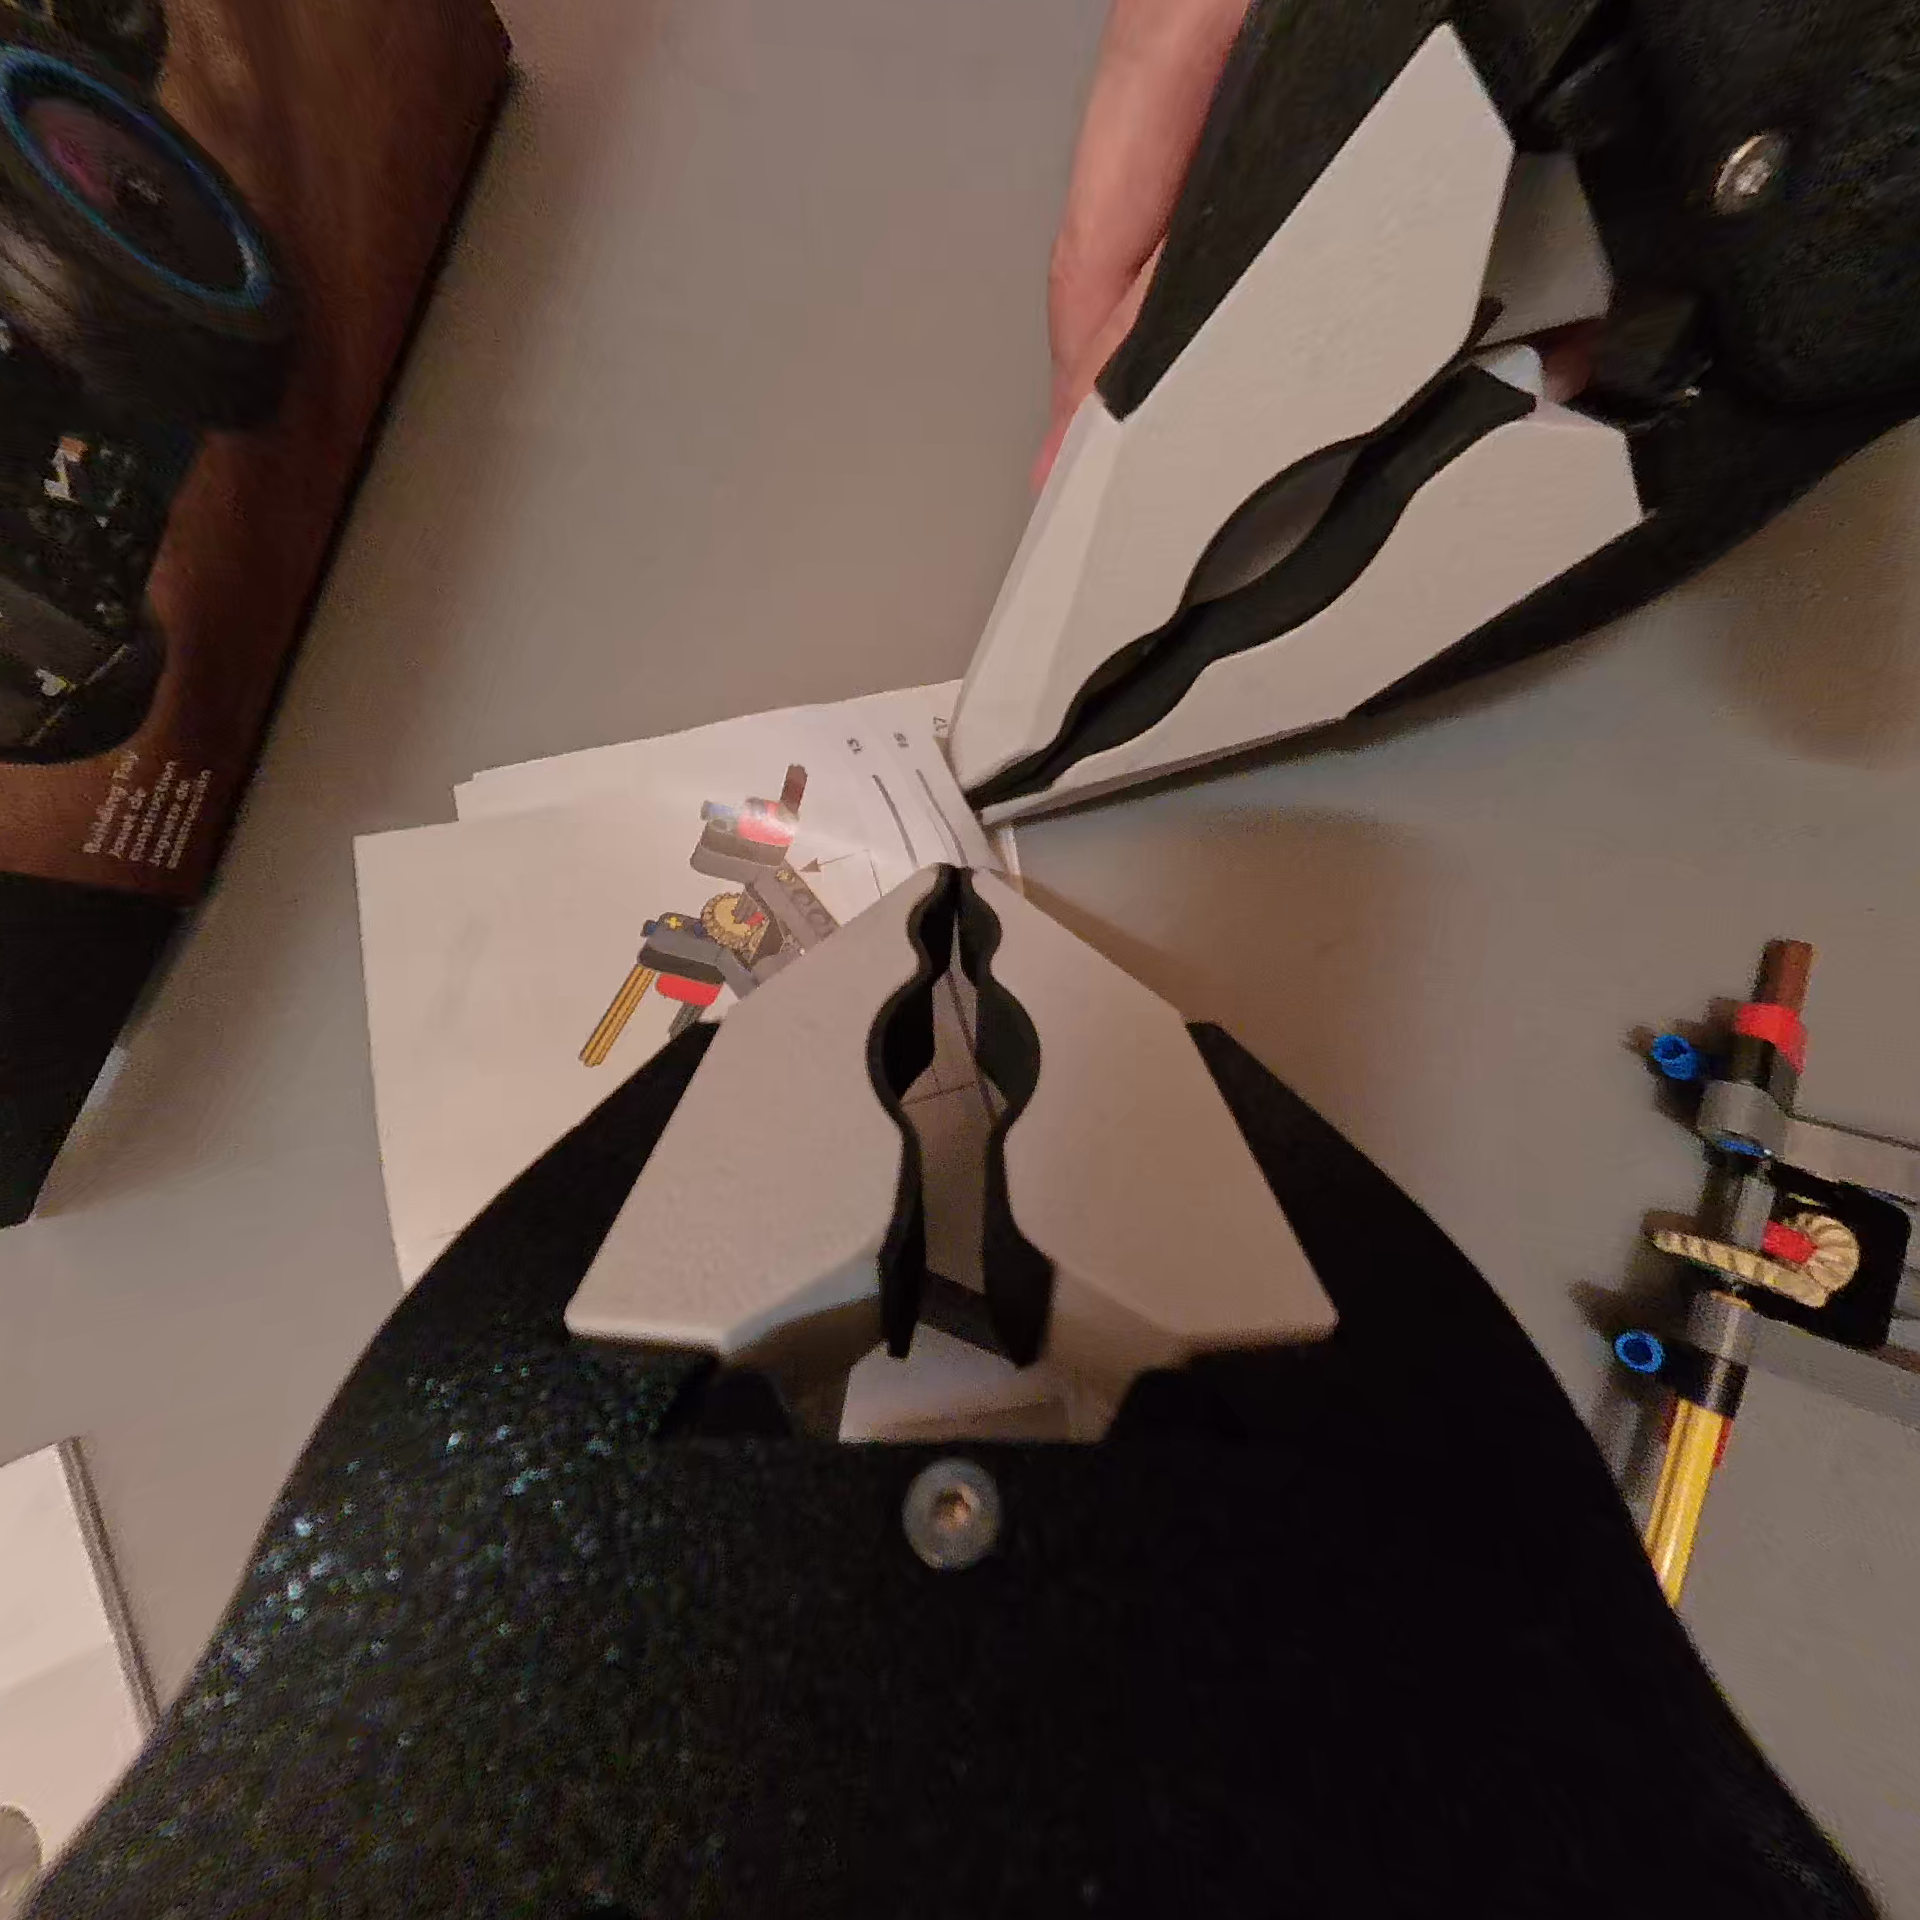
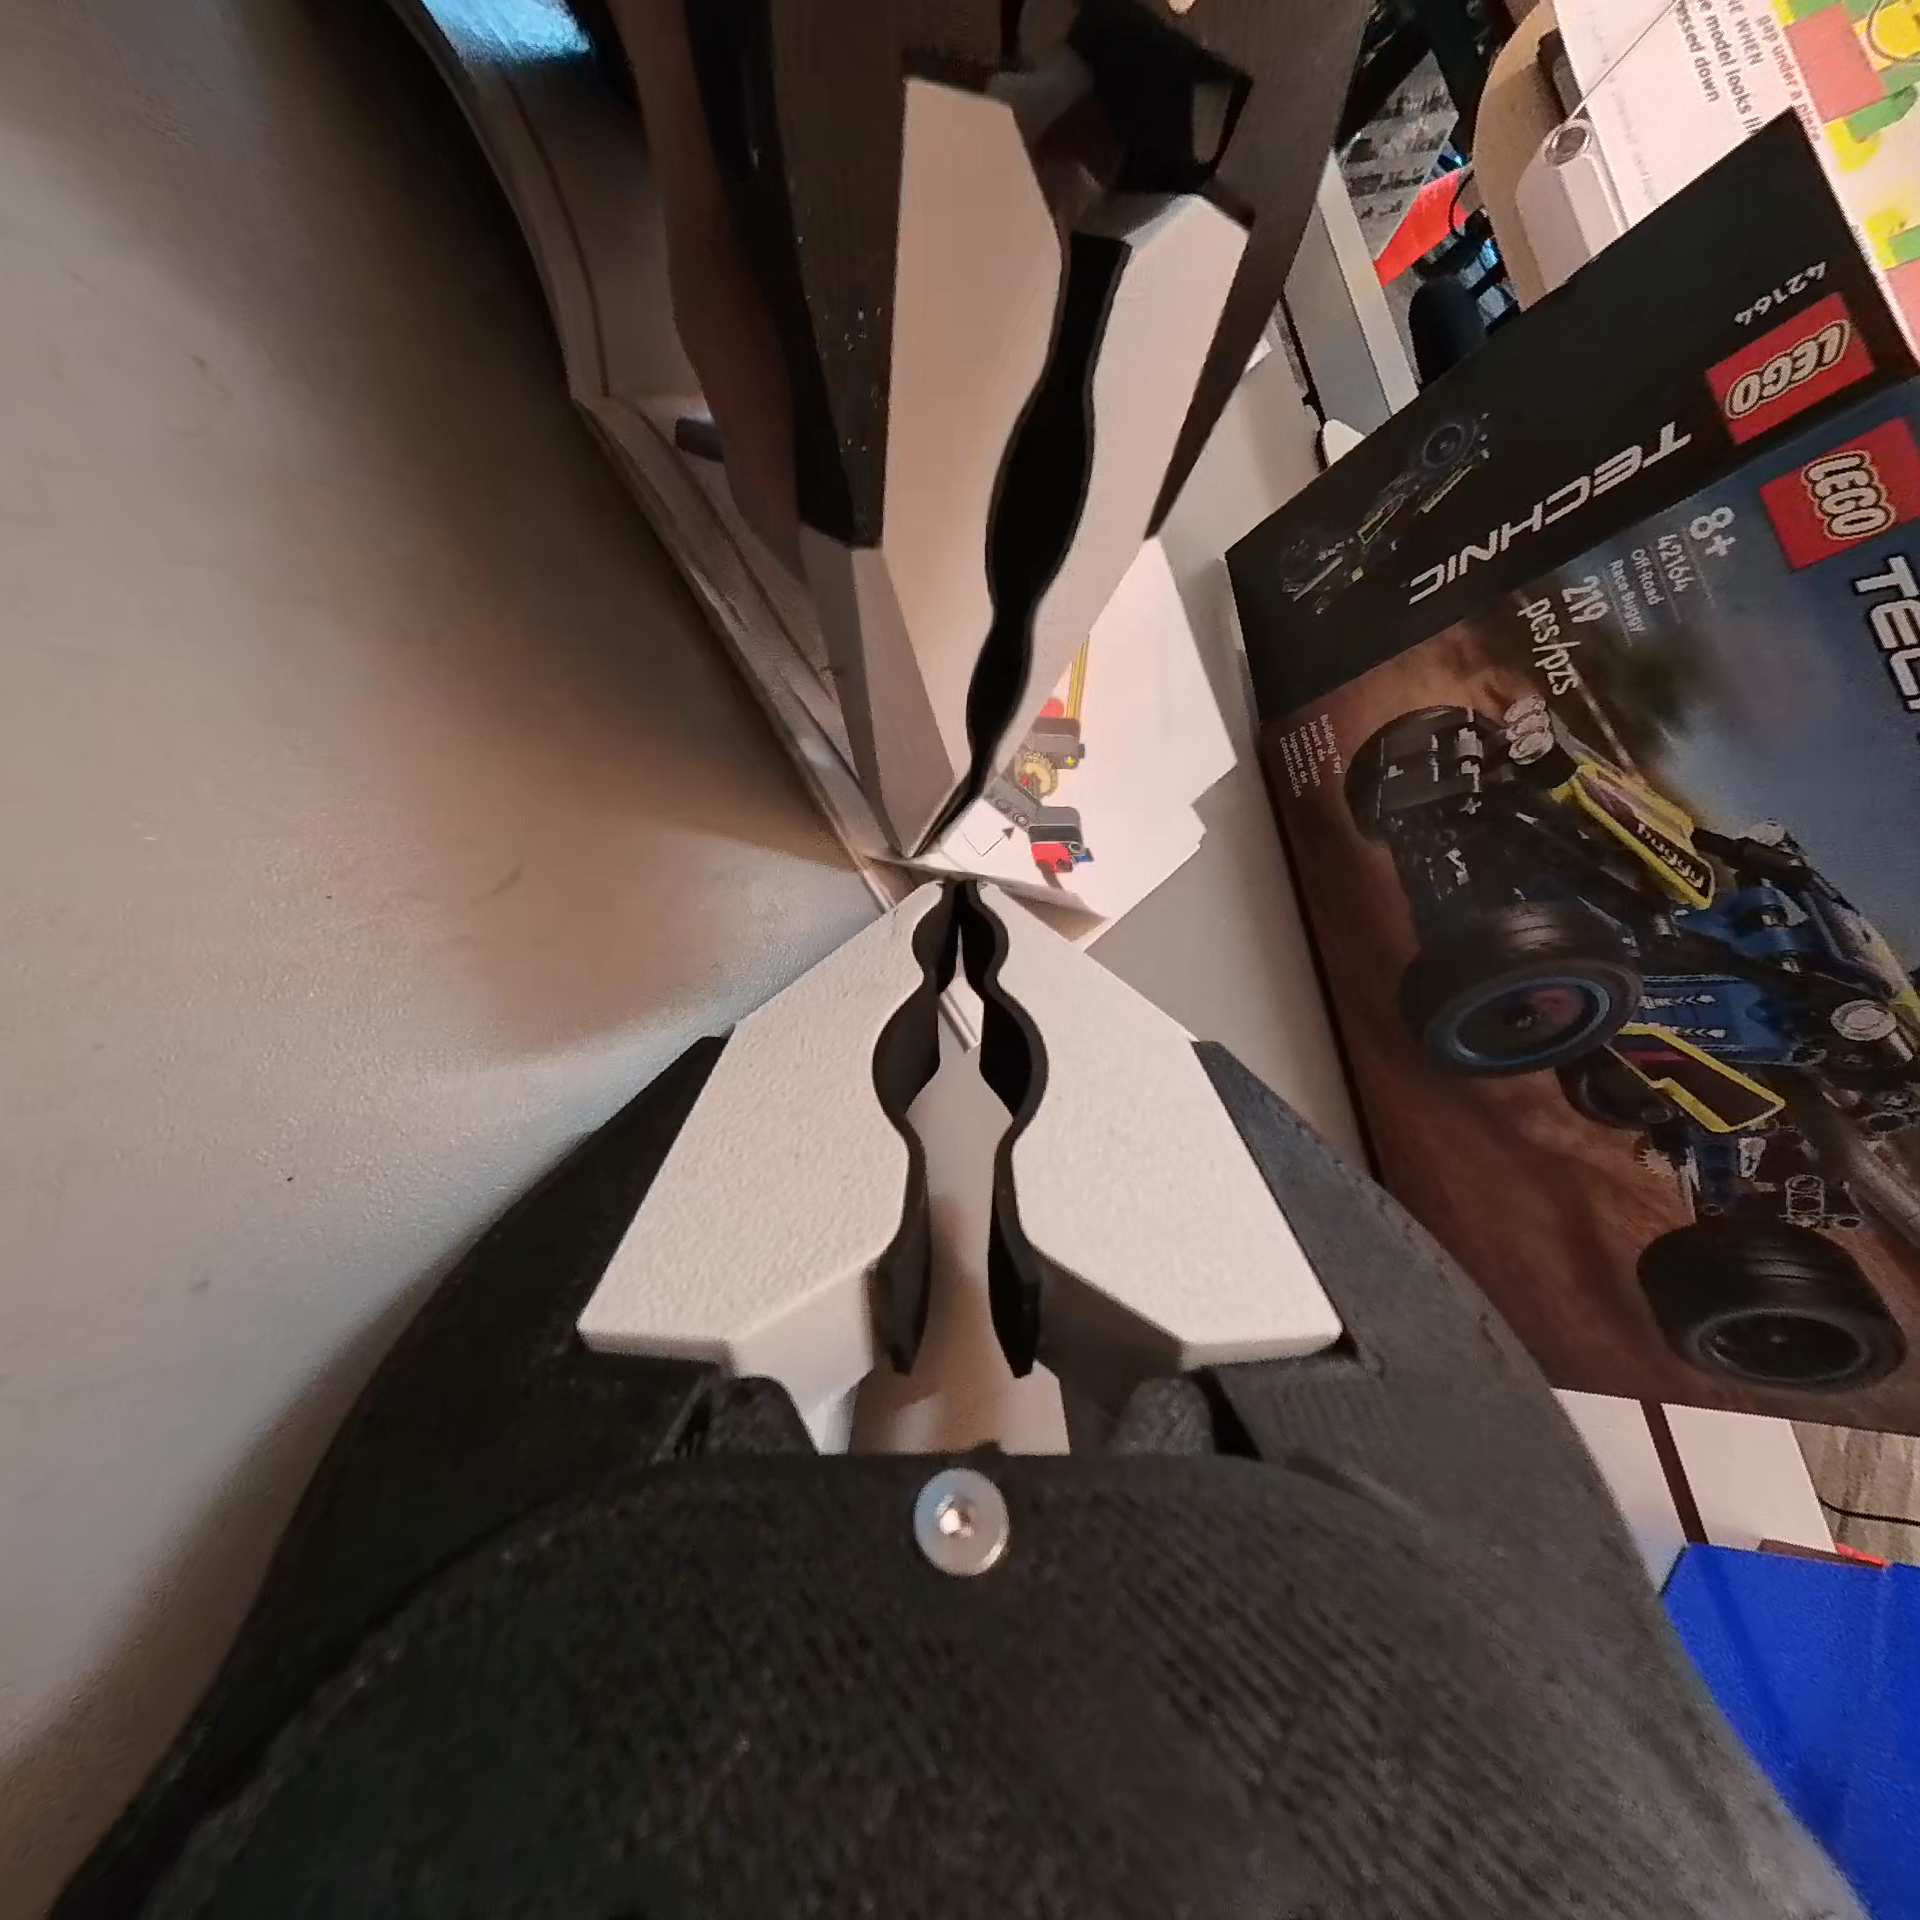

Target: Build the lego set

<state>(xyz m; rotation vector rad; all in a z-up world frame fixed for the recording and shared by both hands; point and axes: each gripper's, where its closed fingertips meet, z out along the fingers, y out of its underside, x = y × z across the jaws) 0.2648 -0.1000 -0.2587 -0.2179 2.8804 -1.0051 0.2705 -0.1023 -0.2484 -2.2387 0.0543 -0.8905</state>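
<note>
**Both grippers pinched on the instruction booklet, grey table**

Surface: plain matte grey table (image 1: 748,364), warm light, soft shadows under the tools. No counter; the table carries everything.

Instruction booklet (image 1: 540,935): white pages fanned open, lying flat near the middle of the table, a printed build diagram facing up.

Left gripper (image 1: 954,883): fingers drawn together, tips nipping the booklet's page edge; a sliver of paper shows between the black pads. Right gripper (image 1: 982,800): comes in from the table's far right side, fingers likewise closed down on the same corner of pages, tips nearly meeting the left tool's. A hand (image 1: 1101,260) shows behind its body.

Left wrist view only:
- Partly built lego assembly (image 1: 1756,1226) near the table's right edge, well apart from the booklet: grey beams, black frame, tan gear, blue pins, red bushes, yellow axle.
- White flat item (image 1: 52,1621) at the near left edge, cut off; cannot tell what it is.
- Set box (image 1: 208,416) seen only as a blurred corner at the far left.

Right wrist view only:
- Set box (image 2: 1558,935) seen clearly, lying flat just beside the booklet (image 2: 1132,748), a buggy pictured on its face.
- Room past the table: blue bin (image 2: 1808,1704) below, white furniture and cluttered shelving, a printed sheet (image 2: 1714,62) up top.
- Own right gripper (image 2: 958,896) closed on the page, left gripper (image 2: 935,831) opposite.
</note>
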